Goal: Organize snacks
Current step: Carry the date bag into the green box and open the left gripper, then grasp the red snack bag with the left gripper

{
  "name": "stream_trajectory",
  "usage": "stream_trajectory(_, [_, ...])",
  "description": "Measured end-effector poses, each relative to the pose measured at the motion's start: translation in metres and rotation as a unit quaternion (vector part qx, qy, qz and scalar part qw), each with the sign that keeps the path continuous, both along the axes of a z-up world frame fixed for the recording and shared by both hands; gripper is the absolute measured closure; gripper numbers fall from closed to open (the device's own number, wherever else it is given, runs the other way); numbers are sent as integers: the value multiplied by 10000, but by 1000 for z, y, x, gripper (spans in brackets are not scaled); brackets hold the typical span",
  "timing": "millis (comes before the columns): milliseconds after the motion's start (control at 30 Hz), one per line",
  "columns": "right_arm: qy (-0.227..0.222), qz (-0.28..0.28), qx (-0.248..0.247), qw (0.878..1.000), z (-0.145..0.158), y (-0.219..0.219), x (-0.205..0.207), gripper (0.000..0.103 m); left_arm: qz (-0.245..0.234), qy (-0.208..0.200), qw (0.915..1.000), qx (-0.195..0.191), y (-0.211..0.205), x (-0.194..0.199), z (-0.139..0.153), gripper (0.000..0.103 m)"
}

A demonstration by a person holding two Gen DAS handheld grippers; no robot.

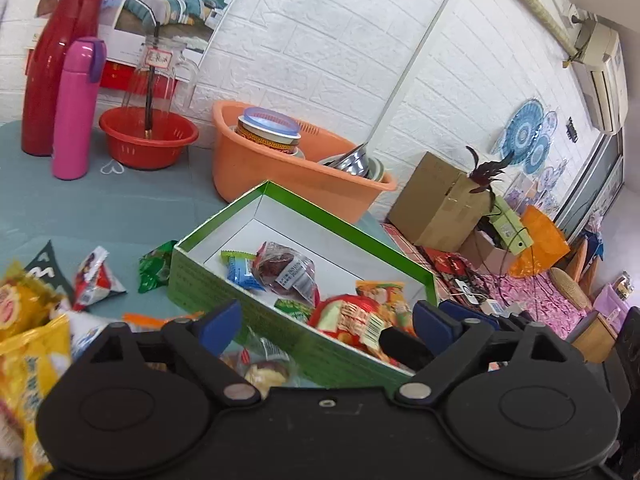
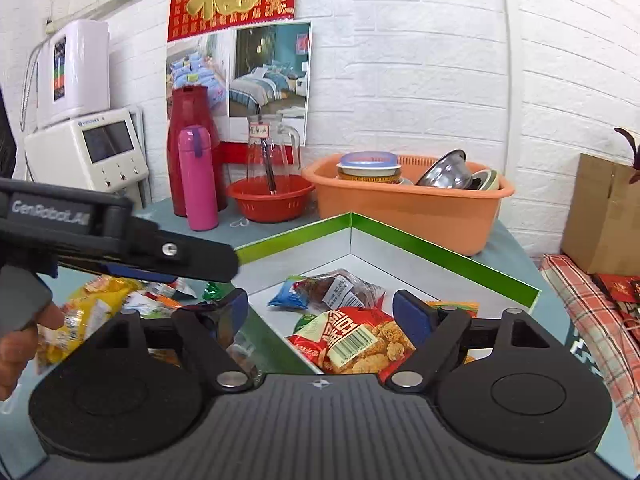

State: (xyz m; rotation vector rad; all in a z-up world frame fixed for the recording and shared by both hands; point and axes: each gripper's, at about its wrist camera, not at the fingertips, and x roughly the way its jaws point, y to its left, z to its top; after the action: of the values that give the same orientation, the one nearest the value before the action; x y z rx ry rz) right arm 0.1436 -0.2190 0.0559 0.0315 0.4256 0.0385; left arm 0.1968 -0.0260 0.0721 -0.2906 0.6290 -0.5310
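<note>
A green-edged cardboard box [image 1: 208, 280] [image 2: 440, 248] with a white inside stands on the table and holds several snack packs: a red chicken-snack bag [image 2: 352, 340] [image 1: 348, 320], a clear pack of dark red snacks [image 1: 286, 268] [image 2: 340, 286] and a blue candy [image 1: 240, 270]. My left gripper [image 1: 326, 320] is open and empty above the box's near wall. My right gripper [image 2: 320, 312] is open and empty just above the red bag. Loose yellow packs [image 1: 24, 344] [image 2: 92, 304], a red-white pack [image 1: 94, 276] and a green pack [image 1: 154, 266] lie left of the box.
An orange basin [image 1: 288, 176] [image 2: 412, 208] with bowls and a lidded cup stands behind the box. A red basket [image 1: 148, 136], pink flask [image 1: 76, 108] and red jug [image 1: 56, 64] stand at the back left. The left gripper's body [image 2: 120, 240] crosses the right wrist view.
</note>
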Motion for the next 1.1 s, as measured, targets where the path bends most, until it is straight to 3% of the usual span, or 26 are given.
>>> stream_trajectory(200, [35, 382, 738, 9965, 26, 6, -43, 0, 214, -107, 9994, 258, 30, -57, 19, 0])
stream_trajectory(333, [174, 722, 1103, 9911, 29, 16, -62, 0, 456, -47, 9985, 286, 58, -87, 15, 0])
stream_trajectory(567, [457, 1229, 931, 9870, 2, 47, -74, 0, 795, 411, 9960, 56, 99, -112, -28, 0])
stream_trajectory(833, [1166, 1491, 1009, 9767, -38, 75, -39, 0, 937, 932, 9912, -115, 122, -96, -71, 0])
stream_trajectory(900, [1317, 1532, 1005, 9742, -46, 82, -30, 0, 919, 1046, 9901, -178, 125, -91, -79, 11])
stream_trajectory(967, [1491, 1567, 1045, 9707, -56, 88, -19, 2, 944, 1086, 9894, -210, 127, -88, -83, 11])
stream_trajectory(1067, [1654, 1521, 1296, 9658, -69, 89, -8, 15, 979, 1131, 9885, -193, 128, -82, -88, 20])
stream_trajectory(1100, [1680, 1522, 1410, 9637, -72, 88, -7, 22, 960, 1158, 9884, -198, 127, -80, -90, 29])
